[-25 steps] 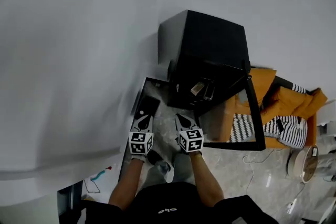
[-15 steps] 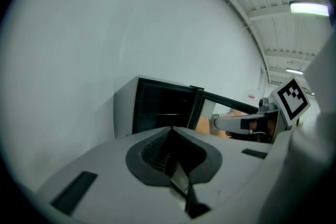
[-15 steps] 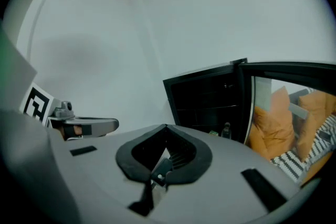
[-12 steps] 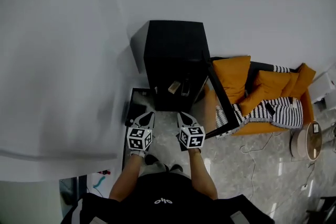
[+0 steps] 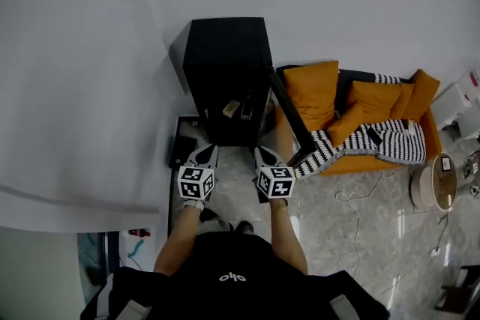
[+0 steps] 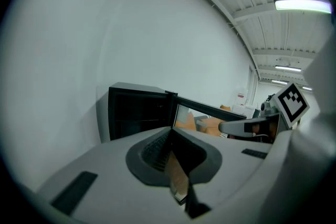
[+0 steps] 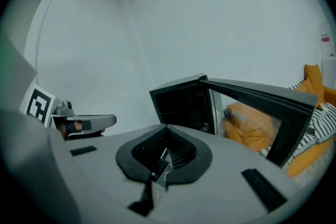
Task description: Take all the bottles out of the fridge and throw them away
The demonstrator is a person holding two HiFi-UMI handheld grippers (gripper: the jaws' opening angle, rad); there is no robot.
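Note:
The black fridge [image 5: 225, 60] stands against the white wall with its glass door [image 5: 289, 118] swung open to the right. On a shelf inside I make out a pale bottle [image 5: 231, 108] and a darker one [image 5: 246, 111], both small and unclear. My left gripper [image 5: 205, 155] and right gripper [image 5: 262, 156] hang side by side just in front of the opening, both shut and empty. In the left gripper view the shut jaws point at the fridge [image 6: 139, 113], with the right gripper [image 6: 262, 123] beside them. The right gripper view shows the fridge [image 7: 181, 102] and its door [image 7: 262, 98].
An orange sofa [image 5: 352, 97] with a black-and-white striped cloth [image 5: 375, 140] stands right of the door. A dark flat object [image 5: 182, 145] lies on the floor left of the fridge. A round stool [image 5: 429, 189] and a cable [image 5: 352, 198] are on the floor at right.
The person has shifted, so the fridge now lies straight ahead of both grippers instead of to their right. The grippers have risen together and stayed shut. The door now shows nearly edge-on.

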